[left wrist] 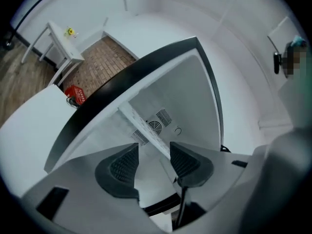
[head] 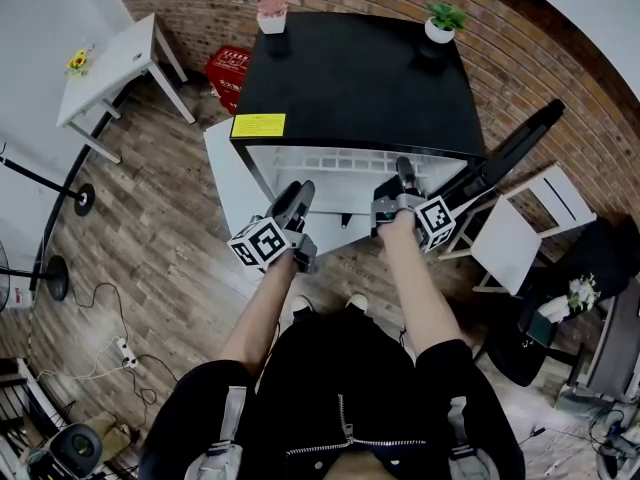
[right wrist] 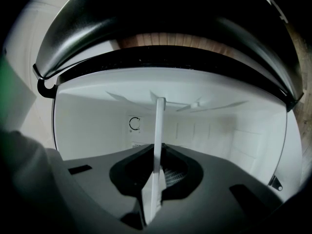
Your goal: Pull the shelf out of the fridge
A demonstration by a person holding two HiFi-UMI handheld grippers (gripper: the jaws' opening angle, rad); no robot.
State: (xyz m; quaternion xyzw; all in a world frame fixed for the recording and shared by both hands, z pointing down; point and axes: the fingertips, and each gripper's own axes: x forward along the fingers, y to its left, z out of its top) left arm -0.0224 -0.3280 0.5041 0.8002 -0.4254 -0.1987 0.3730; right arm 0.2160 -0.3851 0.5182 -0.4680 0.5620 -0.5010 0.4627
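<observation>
Pinching the thin white shelf (right wrist: pixel 159 126) edge-on, the right tool (right wrist: pixel 157 168) sits at the lower centre of its view. The left tool (left wrist: pixel 153 161) is spread, with neither pad pressing on the shelf's edge. The shelf lies inside the open black fridge (head: pixel 350 78), at the upper centre of the head view.

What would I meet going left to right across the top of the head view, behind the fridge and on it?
White table → red crate → pink potted plant → green potted plant.
</observation>
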